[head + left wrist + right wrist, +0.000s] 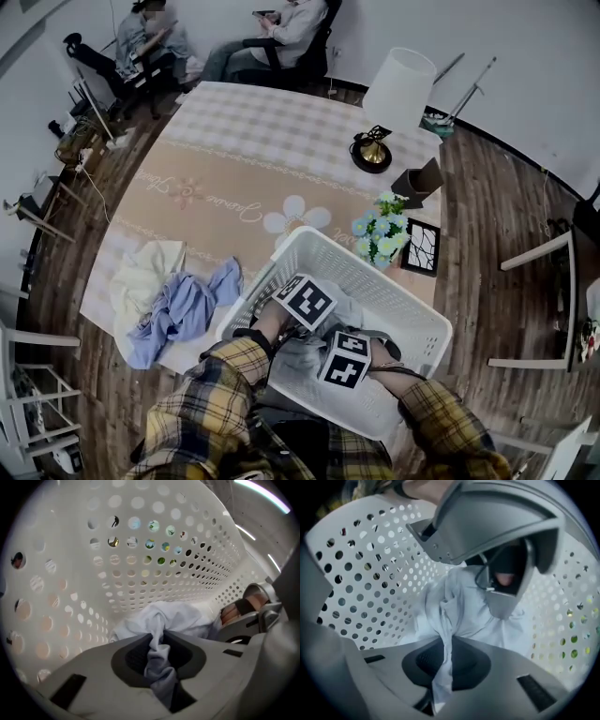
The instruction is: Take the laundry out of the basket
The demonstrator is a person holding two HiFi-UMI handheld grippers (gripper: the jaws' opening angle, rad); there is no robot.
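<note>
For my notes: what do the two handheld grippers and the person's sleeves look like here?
Both the left gripper and the right gripper have grey moulded bodies with dark textured pads. Each carries a white cube printed with black square markers. The sleeves are yellow-and-dark plaid. No cables show.

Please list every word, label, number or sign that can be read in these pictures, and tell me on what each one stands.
No text can be read with certainty.
Cursive writing on the tablecloth: too small and blurred to read.
Marker cubes: black and white square patterns only, no letters or numbers.
Pale garment and basket: no label or print shows.
</note>
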